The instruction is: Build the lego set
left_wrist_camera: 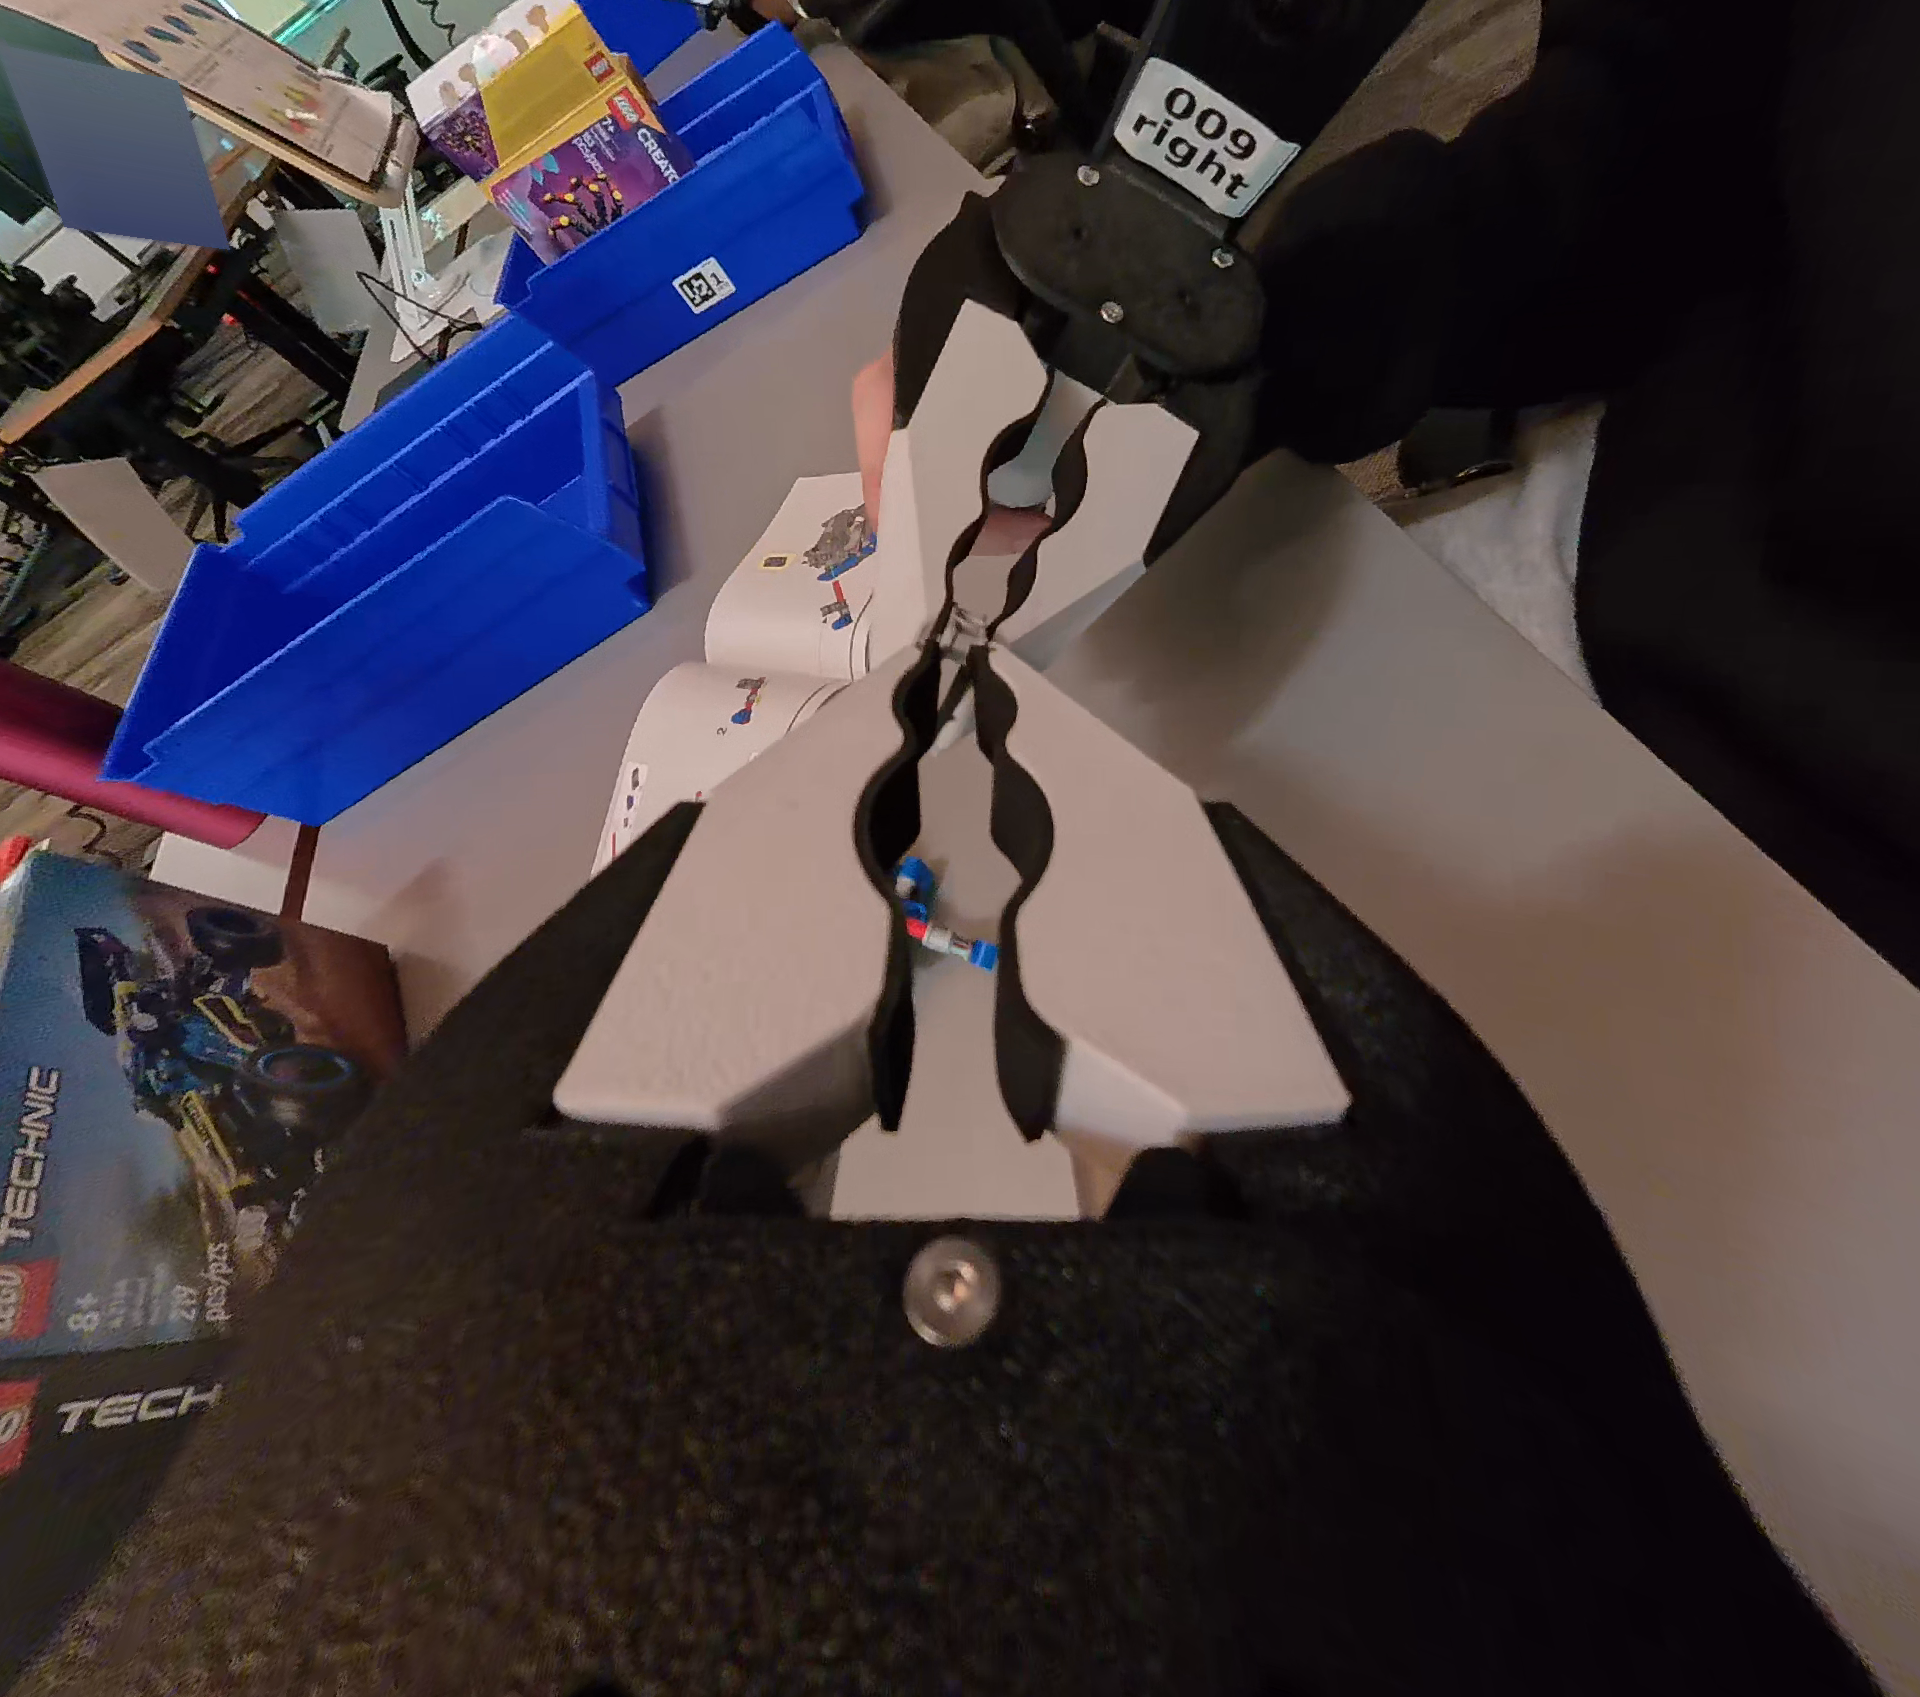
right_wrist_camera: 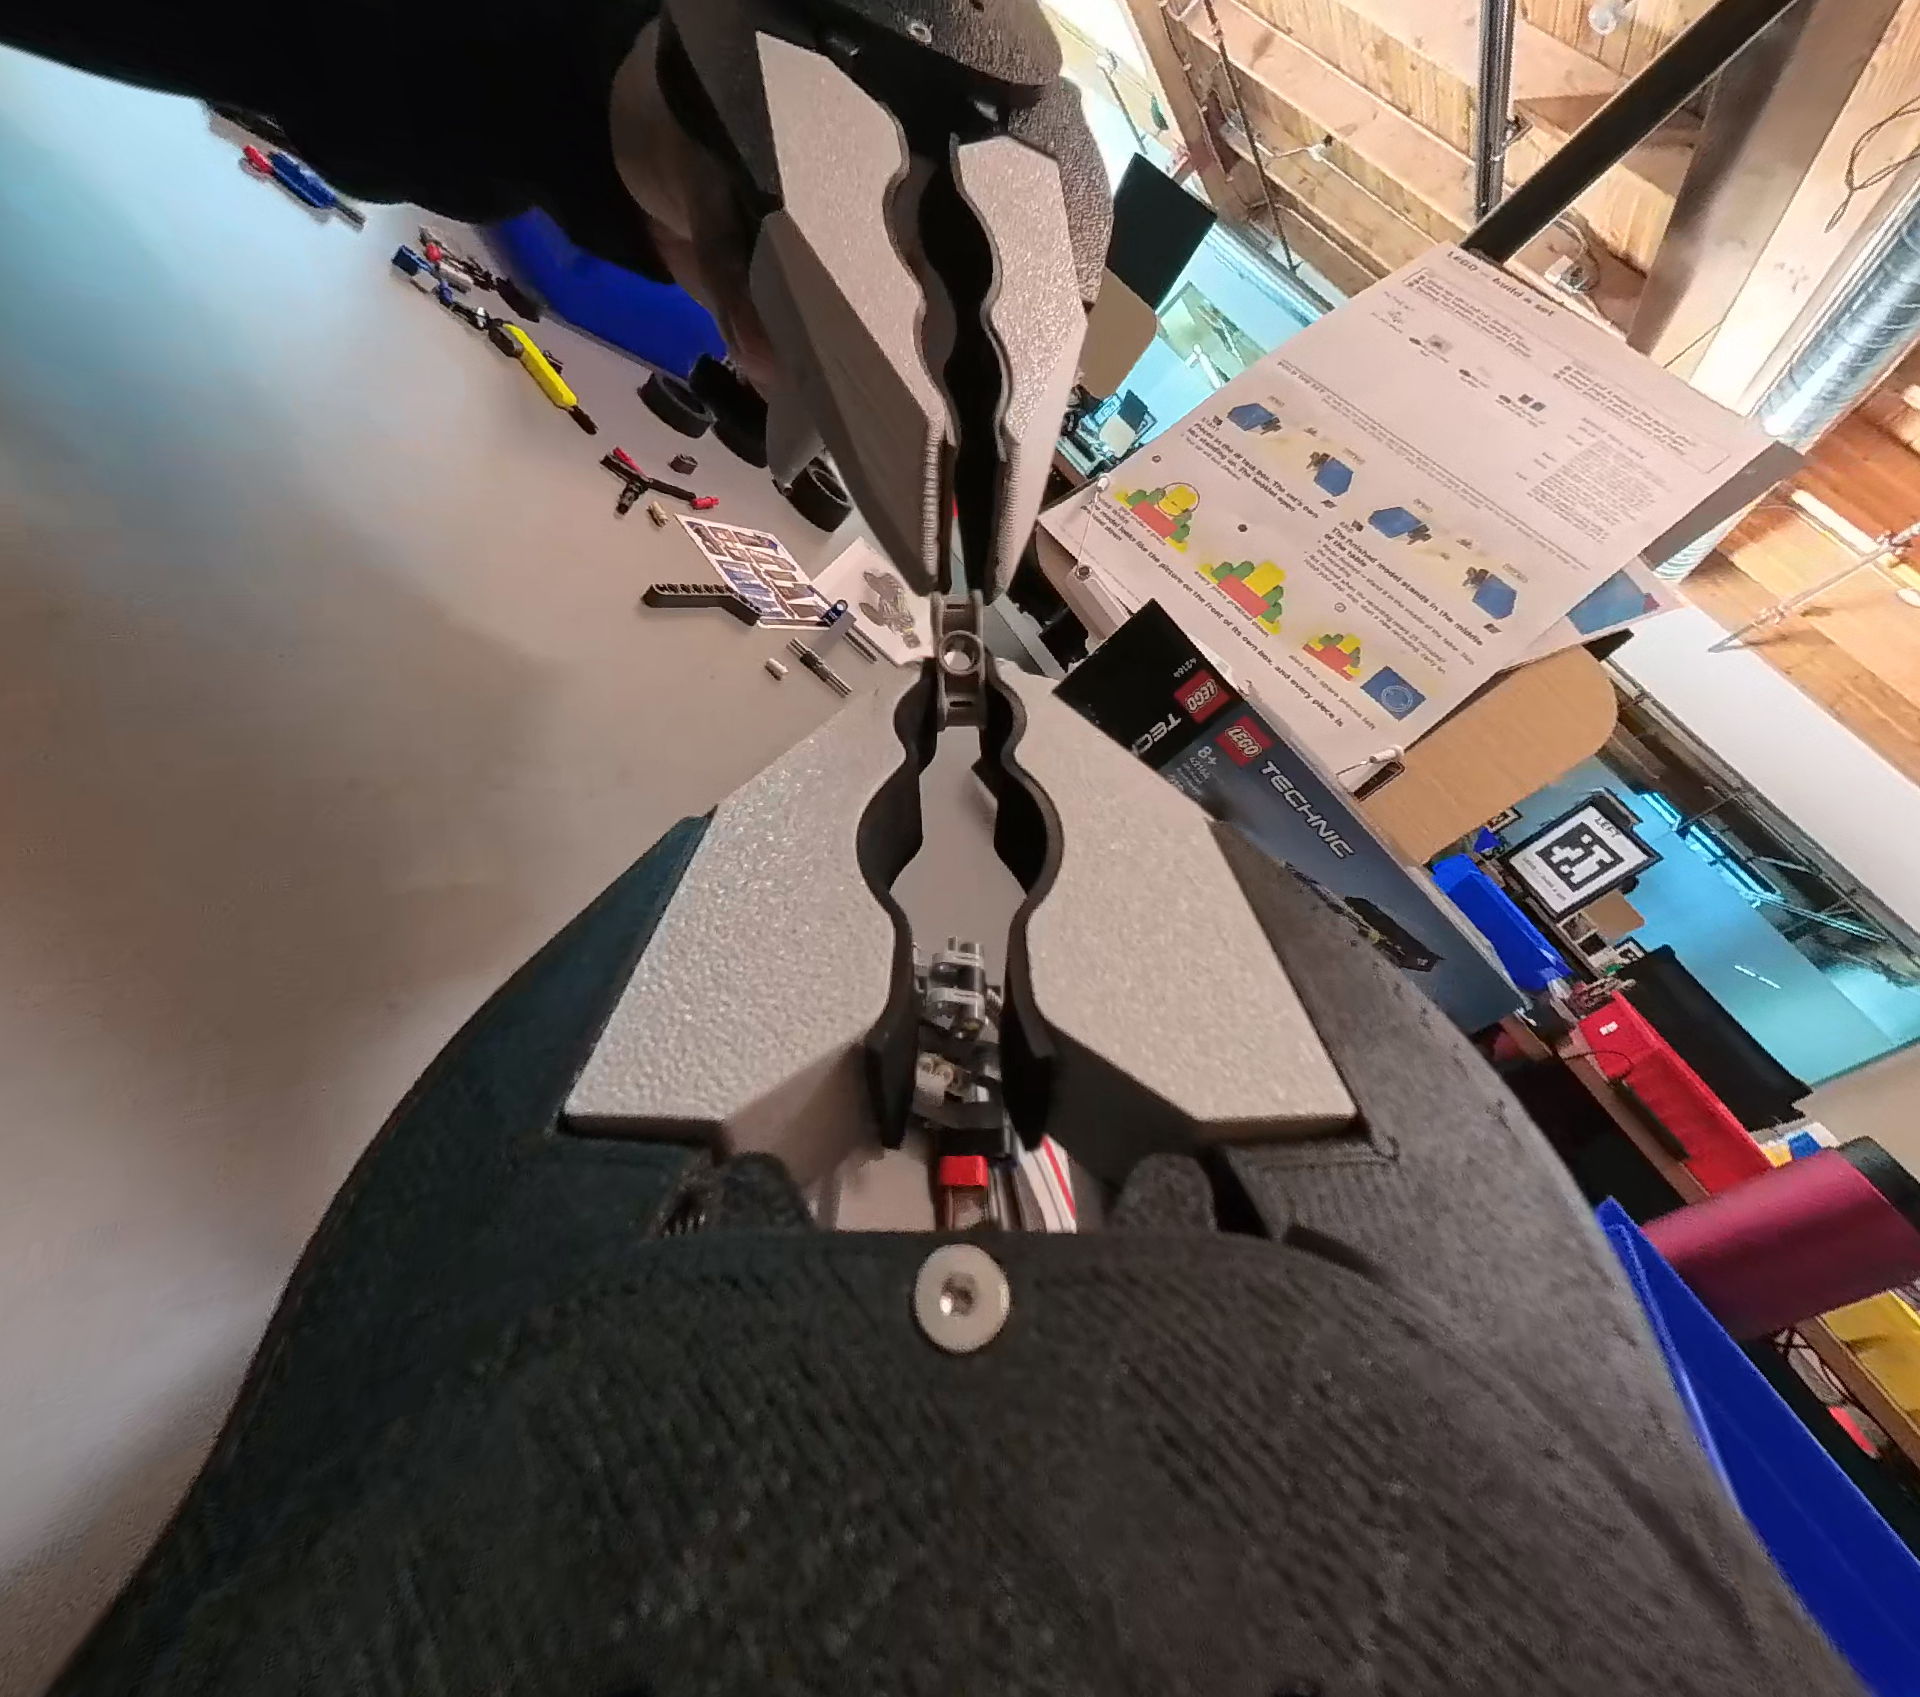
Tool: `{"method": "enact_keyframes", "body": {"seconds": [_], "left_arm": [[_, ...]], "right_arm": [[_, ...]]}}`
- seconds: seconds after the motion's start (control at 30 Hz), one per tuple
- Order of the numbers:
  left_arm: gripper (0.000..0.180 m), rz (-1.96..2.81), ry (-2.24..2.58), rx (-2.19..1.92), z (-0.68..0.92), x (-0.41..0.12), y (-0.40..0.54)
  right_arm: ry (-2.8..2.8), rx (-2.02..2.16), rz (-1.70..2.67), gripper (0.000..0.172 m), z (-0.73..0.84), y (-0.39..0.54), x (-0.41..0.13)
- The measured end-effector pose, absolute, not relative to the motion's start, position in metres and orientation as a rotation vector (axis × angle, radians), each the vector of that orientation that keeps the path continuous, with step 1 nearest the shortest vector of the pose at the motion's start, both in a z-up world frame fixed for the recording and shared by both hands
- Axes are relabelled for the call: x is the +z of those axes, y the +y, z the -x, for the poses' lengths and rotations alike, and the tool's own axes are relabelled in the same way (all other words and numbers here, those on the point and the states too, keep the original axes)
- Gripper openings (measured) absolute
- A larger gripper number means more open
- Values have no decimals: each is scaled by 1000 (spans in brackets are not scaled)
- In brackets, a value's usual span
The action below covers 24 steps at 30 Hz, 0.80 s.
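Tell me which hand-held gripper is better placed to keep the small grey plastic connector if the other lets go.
Probably right: its fingertips enclose more of the grey connector; the left pinches only its tip.

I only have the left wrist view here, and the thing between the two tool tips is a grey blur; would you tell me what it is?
Observer: In the right wrist view it is a small grey connector piece with a round hole through its middle.
Operator: Thank you. Which tool has it?
Observer: Both do: the right tool is shut on its lower end and the left tool on its upper end, tip to tip.
Operator: Is anything lying on the table beyond my booklet?
Observer: Yes, loose parts lie on the grey table: a black angled beam, a yellow piece, black tyres and a sticker sheet.
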<state>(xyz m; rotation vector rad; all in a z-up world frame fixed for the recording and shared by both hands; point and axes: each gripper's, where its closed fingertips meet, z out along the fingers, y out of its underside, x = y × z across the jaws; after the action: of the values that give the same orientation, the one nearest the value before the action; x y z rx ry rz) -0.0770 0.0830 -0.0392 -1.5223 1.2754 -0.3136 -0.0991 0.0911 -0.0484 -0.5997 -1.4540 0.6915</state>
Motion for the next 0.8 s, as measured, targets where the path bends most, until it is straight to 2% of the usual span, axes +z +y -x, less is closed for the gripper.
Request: {"method": "enact_keyframes", "body": {"seconds": [0.17, 0.33, 0.43, 0.8], "left_arm": [[0, 1471, 1310, -217, 80, -41, 89], [30, 1480, 1307, -188, 85, -43, 95], [39, 1509, 1305, -206, 85, -46, 96], [32, 1583, 1275, -186, 90, -54, 107]], "right_arm": [[-1477, 623, 588, 4, 100, 95, -51], [-1432, 627, 610, 4, 98, 104, -47], [-1425, 639, 629, 4, 98, 107, -49], [-1449, 660, 788, 5, 106, 116, -67]]}}
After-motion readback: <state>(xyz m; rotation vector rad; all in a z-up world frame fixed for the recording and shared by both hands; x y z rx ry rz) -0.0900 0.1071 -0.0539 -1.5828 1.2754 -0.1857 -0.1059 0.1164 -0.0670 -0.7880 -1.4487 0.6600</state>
